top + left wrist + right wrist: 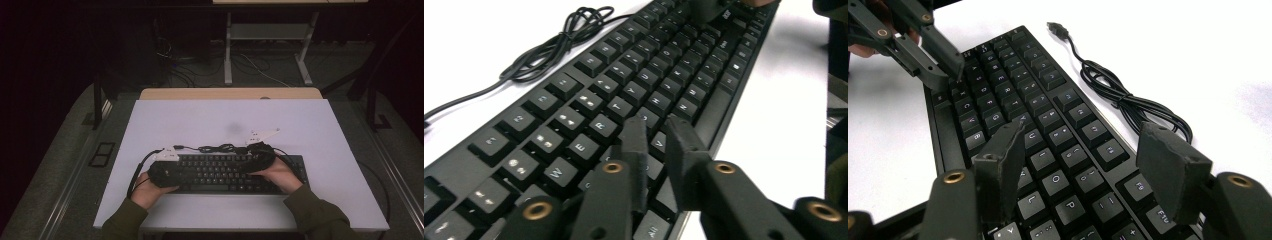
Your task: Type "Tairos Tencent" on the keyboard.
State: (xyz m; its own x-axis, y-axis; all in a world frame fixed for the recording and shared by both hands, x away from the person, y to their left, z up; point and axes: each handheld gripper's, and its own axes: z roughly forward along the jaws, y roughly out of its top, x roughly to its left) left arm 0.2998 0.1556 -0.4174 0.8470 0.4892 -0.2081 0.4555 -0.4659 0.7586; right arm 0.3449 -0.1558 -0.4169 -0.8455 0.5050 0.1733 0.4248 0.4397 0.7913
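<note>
Keyboard (235, 172), black plastic, full-size with white legends, lies flat near the front edge of the white table (310, 120), long side parallel to that edge, roughly centred.

My left gripper (658, 131) sits over the keyboard's left end. In its own view the two black jaws stand nearly together, a narrow slot between them, tips low over the lower letter rows around C and V. Nothing is clamped between them; whether the tips touch the keycaps I cannot tell. In the right gripper view the same gripper (950, 70) shows at the far end of the board, tips down at the keys there.

My right gripper (1088, 150) is over the keyboard's right half, jaws spread wide, gripping nothing, held above the letter rows and the row of number keys; keys from U to P lie between the two jaws. In the high view it (260, 152) lies on the keys with my right hand (280, 175) behind it; my left hand (150, 187) rests at the keyboard's front left corner.

Beyond the keyboard, toward the back edge, its thin black cable (1120, 92) lies loosely bunched on the table, the plug end (1057, 27) free on the white surface.
</note>
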